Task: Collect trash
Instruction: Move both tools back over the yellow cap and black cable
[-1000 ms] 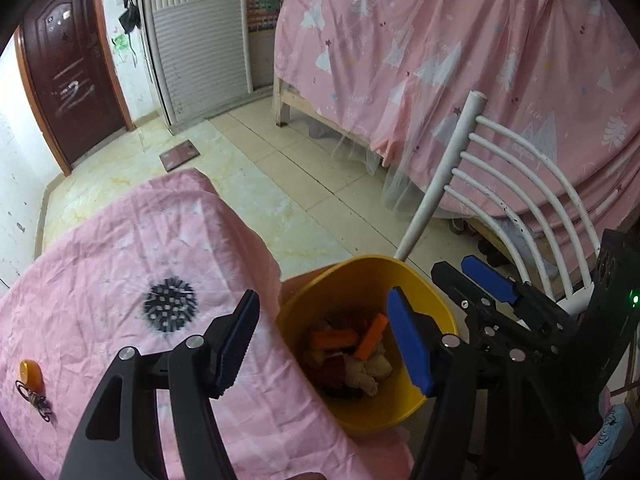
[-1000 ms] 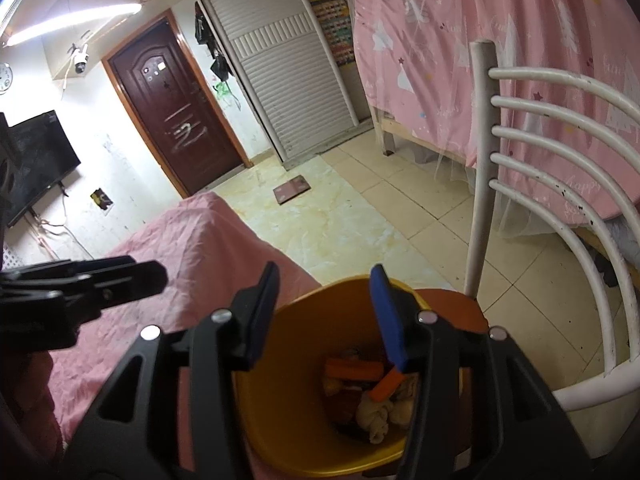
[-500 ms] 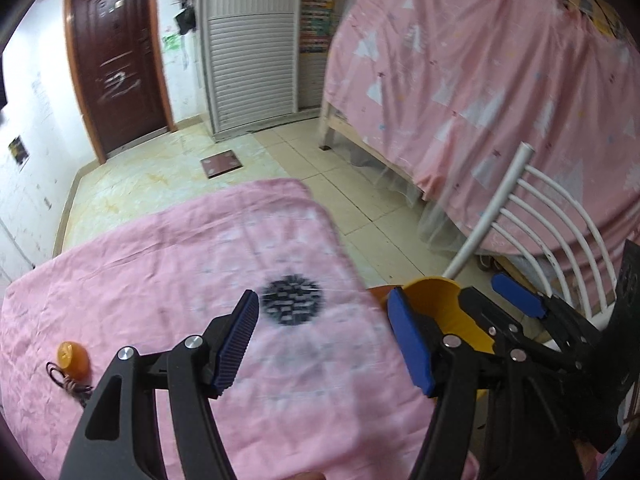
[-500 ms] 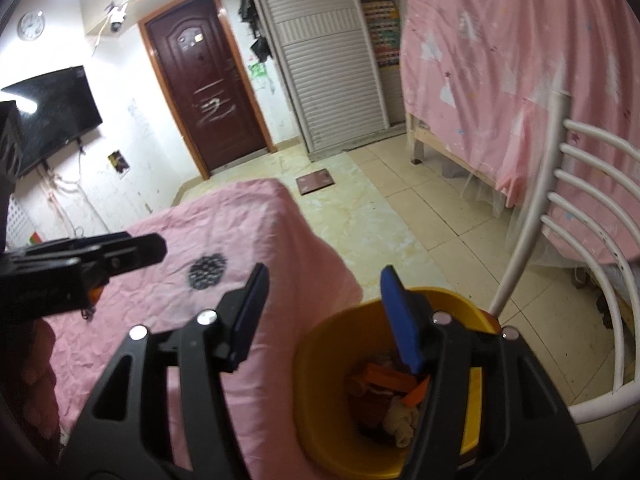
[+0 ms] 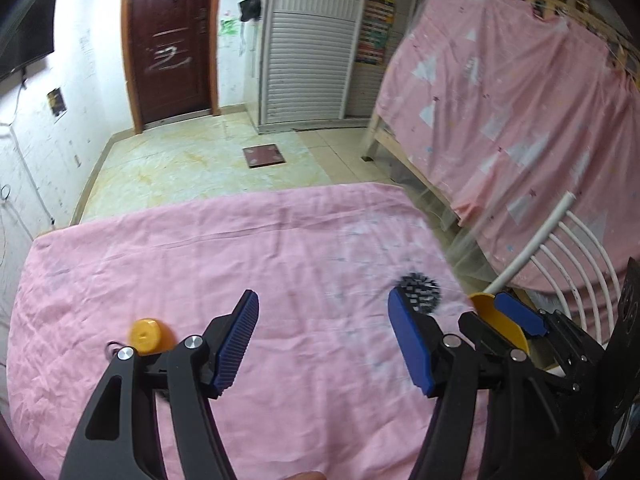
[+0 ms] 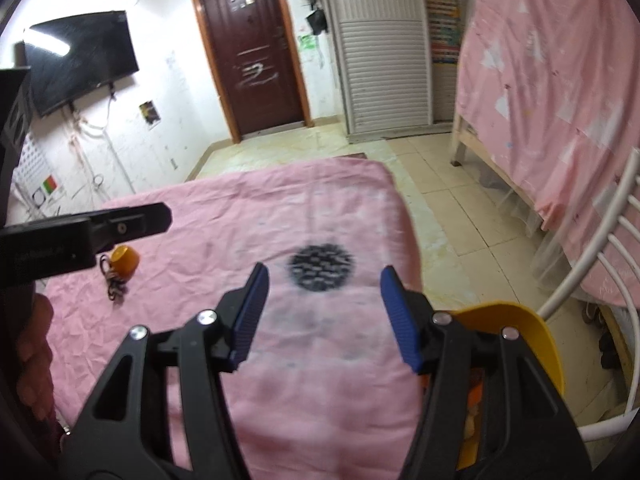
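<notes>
A pink cloth covers the table (image 5: 240,248), which also shows in the right wrist view (image 6: 280,208). A black spiky round item (image 6: 322,267) lies near its right edge; it shows in the left wrist view (image 5: 420,296) too. A small orange piece with a dark cord (image 5: 146,335) lies at the left, also in the right wrist view (image 6: 124,260). The yellow trash bin (image 6: 528,340) stands by the table's right side with trash inside. My left gripper (image 5: 322,342) is open and empty above the cloth. My right gripper (image 6: 322,316) is open and empty, near the spiky item.
A white slatted chair (image 6: 608,240) stands behind the bin. A bed draped in pink fabric (image 5: 500,120) fills the right side. A brown door (image 6: 252,52), a white shutter cabinet (image 6: 380,48) and a wall TV (image 6: 80,60) are at the back.
Both grippers have swung left from over the yellow bin to over the pink cloth. The bin now sits at the right edge of both views. Both jaws stay open.
</notes>
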